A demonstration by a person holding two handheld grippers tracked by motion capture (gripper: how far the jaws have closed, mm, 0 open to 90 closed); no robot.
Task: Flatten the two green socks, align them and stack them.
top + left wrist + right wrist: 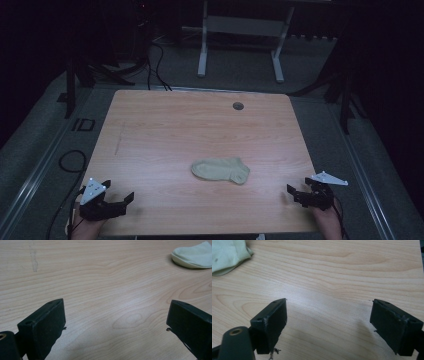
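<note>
Lying flat just below the middle of the high view: a pale green, short ankle sock [221, 170] of soft knit fabric, toe end rounded at the left, cuff and heel toward the right, resting on the light wooden table [200, 125] with its visible grain.

Hovering at the lower left of the high view, well apart from the sock: the left gripper [120, 197], jaws spread wide, holding nothing. Sitting at the lower right: the right gripper [295, 192], jaws likewise gaping wide and empty.

Showing in the left gripper view: the sock's rounded end [193, 256] peeking in at the upper right, plus a faint grey smudge [33, 262] at the upper left. Appearing in the right gripper view: a folded sock edge [228, 255] in the upper left corner. Appearing at the top of the high view: a small round grommet [238, 105] near the table's far edge, and a white metal frame [240, 40] standing on the grey floor beyond.
</note>
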